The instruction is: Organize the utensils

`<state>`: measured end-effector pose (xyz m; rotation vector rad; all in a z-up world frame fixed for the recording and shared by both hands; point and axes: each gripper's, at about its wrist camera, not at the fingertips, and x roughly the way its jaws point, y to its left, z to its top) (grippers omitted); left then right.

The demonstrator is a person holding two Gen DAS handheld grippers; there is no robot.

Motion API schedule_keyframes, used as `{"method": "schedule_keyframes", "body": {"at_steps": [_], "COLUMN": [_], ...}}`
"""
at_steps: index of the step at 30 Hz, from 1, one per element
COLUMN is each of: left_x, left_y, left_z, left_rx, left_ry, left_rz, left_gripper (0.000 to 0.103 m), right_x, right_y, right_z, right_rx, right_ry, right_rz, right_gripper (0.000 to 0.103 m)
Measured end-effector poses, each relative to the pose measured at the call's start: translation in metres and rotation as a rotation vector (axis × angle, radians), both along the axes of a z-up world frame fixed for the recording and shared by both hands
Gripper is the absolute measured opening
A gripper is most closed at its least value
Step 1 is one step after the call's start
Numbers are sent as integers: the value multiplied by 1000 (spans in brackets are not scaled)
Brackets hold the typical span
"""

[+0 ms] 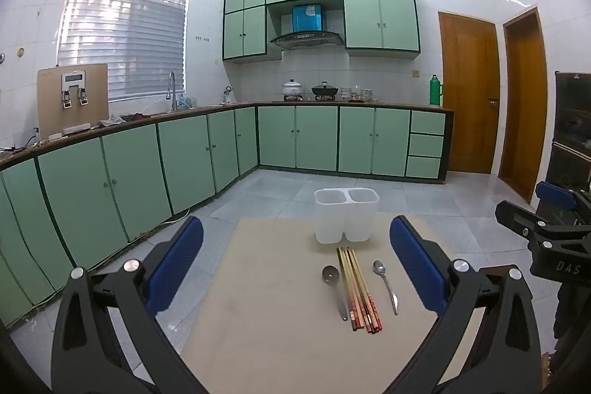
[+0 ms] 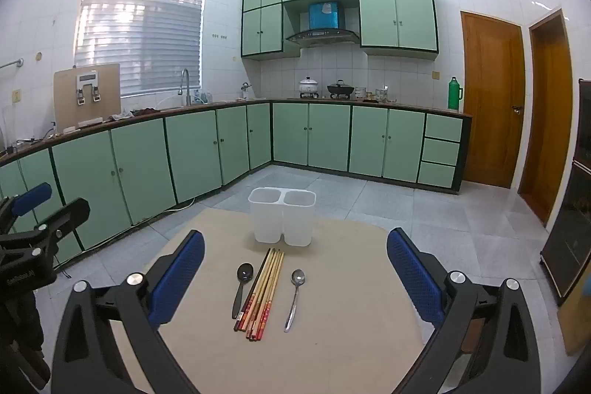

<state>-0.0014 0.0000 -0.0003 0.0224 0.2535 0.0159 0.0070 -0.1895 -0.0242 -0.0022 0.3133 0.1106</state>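
Observation:
On a beige table (image 1: 266,320) (image 2: 351,338) lie a bundle of several wooden chopsticks (image 1: 358,288) (image 2: 263,294), a dark-bowled spoon (image 1: 334,290) (image 2: 242,287) to their left and a shiny metal spoon (image 1: 386,285) (image 2: 294,298) to their right. Behind them stands a white two-compartment utensil holder (image 1: 346,220) (image 2: 282,216), upright, with nothing showing above its rim. My left gripper (image 1: 295,268) and my right gripper (image 2: 295,274) hover open above the table's near side, blue pads wide apart, nothing between them. In the right wrist view the left gripper's side shows at the left edge.
A kitchen with green cabinets (image 1: 147,172) along the left and back walls, a tiled floor (image 1: 277,191) beyond the table, wooden doors (image 1: 469,95) at the right and a dark cabinet (image 2: 576,209) at the far right. The table's far edge lies just behind the holder.

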Motion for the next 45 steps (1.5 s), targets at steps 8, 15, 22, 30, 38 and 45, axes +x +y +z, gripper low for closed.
{"method": "schedule_keyframes", "body": {"at_steps": [8, 15, 22, 30, 38, 45], "left_x": [-1, 1, 1, 1, -1, 3], "left_y": [-3, -2, -1, -2, 0, 0], "left_z": [-1, -1, -1, -4, -7, -11], "left_rx": [2, 5, 4, 4, 2, 5], "left_ry": [9, 13, 15, 14, 13, 13], "left_rz": [-14, -17, -17, -18, -21, -16], "left_gripper": [98, 98, 98, 98, 98, 98], "right_x": [0, 1, 1, 1, 0, 0], "right_y": [-1, 0, 0, 0, 0, 0], "right_z": [0, -3, -4, -4, -3, -3], "right_rx": [3, 4, 4, 5, 6, 6], "right_ry": [-4, -6, -6, -7, -7, -7], "right_rz": [-4, -2, -3, -2, -2, -3], "right_gripper": [97, 97, 97, 97, 97, 97]}}
